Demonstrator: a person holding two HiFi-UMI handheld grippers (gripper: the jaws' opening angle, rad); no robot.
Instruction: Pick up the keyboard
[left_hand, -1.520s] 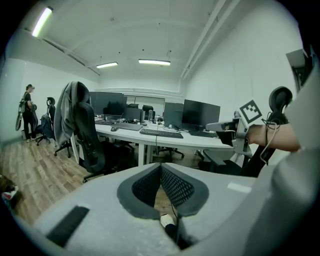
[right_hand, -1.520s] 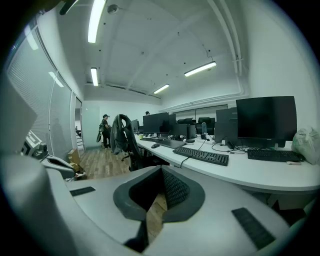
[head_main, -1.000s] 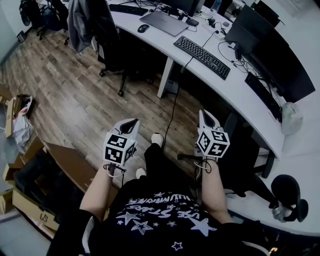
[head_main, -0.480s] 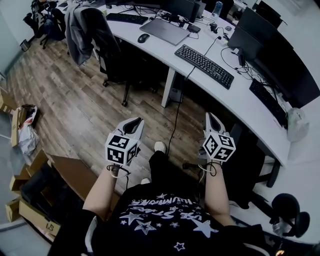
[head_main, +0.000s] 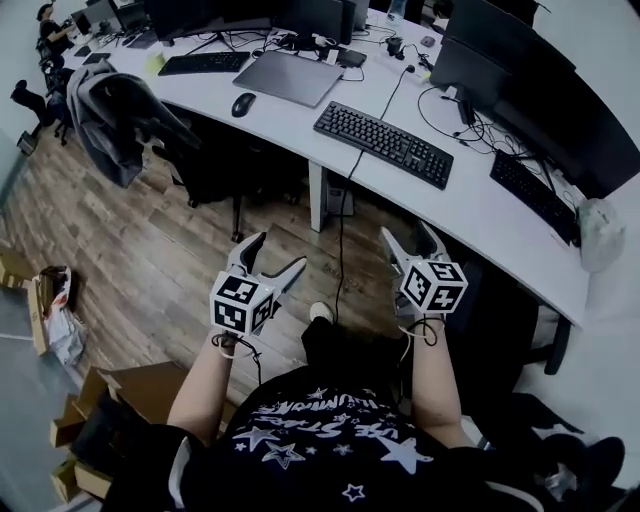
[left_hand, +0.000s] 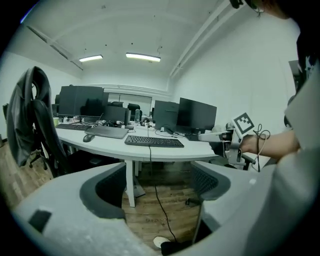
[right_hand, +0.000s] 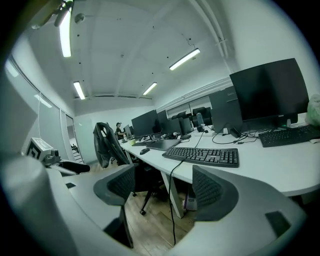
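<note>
Head view: high, steeply down on counter (head_main: 300, 122). Both gripper views: low, near-level, facing it. All share keyboard (head_main: 382, 145).

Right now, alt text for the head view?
The left gripper and right gripper hang empty short of a white desk, jaws just opened, nothing between them. A black keyboard lies on the desk ahead, cable dropping off the edge.

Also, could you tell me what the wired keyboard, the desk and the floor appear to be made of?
Keyboard: probably black plastic, matte; separate moulded keys, no glare. Desk: smooth white top, likely laminate, though the core is hidden; even colour, soft sheen. Floor: wood or wood-look planks; grain and plank seams show.
</note>
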